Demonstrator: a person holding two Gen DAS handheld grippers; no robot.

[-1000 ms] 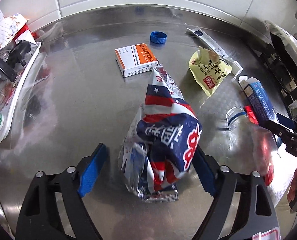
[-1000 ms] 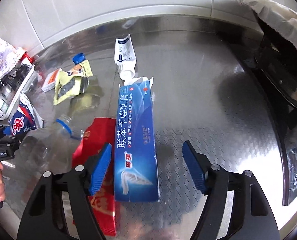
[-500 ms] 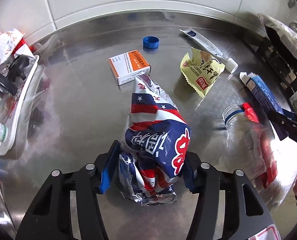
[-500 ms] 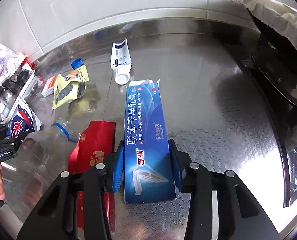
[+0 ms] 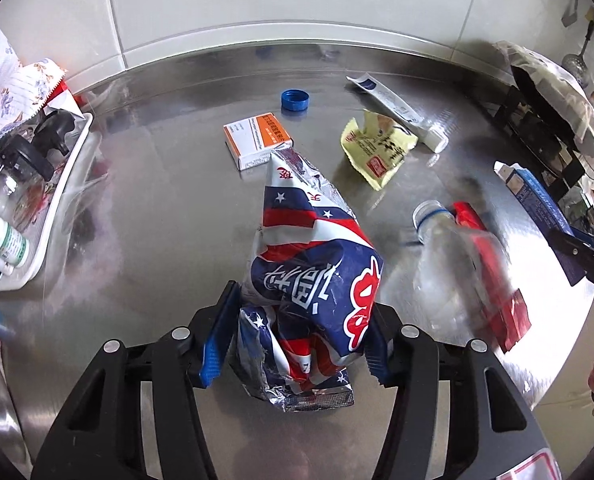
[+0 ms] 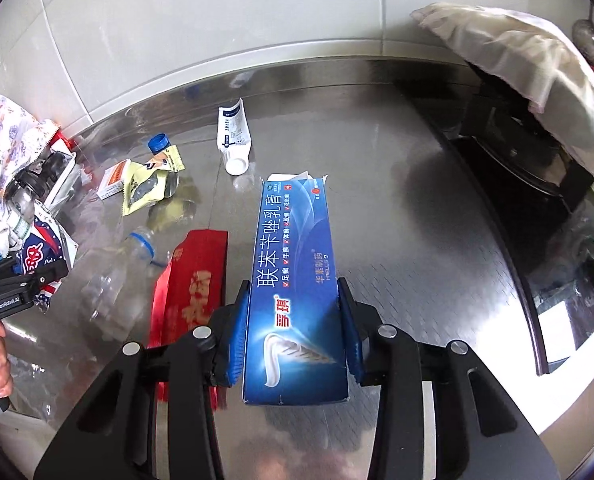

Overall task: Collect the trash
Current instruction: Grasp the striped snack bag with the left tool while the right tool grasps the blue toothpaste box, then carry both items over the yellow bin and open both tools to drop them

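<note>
My left gripper (image 5: 297, 340) is shut on a crumpled red, white and blue snack bag (image 5: 317, 272), lifted a little off the steel counter (image 5: 157, 220). The blue pads press both sides of the bag. In the right wrist view my right gripper (image 6: 295, 332) is shut on a blue toothpaste box (image 6: 295, 280), raised above the counter with its torn end pointing away. Loose trash lies around: a clear plastic bottle (image 6: 125, 268), a red packet (image 6: 189, 280), a yellow wrapper (image 5: 377, 148), an orange and white box (image 5: 257, 144), a blue cap (image 5: 295, 100) and a white tube (image 6: 233, 136).
A white tray (image 5: 57, 208) with bottles and a black sprayer stands at the left edge under a flowered cloth (image 5: 1, 92). A dark stove (image 6: 537, 168) with a cloth-covered pan borders the counter on the right. A tiled wall (image 5: 297, 0) closes the back.
Both grippers closed: the left on the snack bag, the right on the toothpaste box. Each then rose slightly with its item.
</note>
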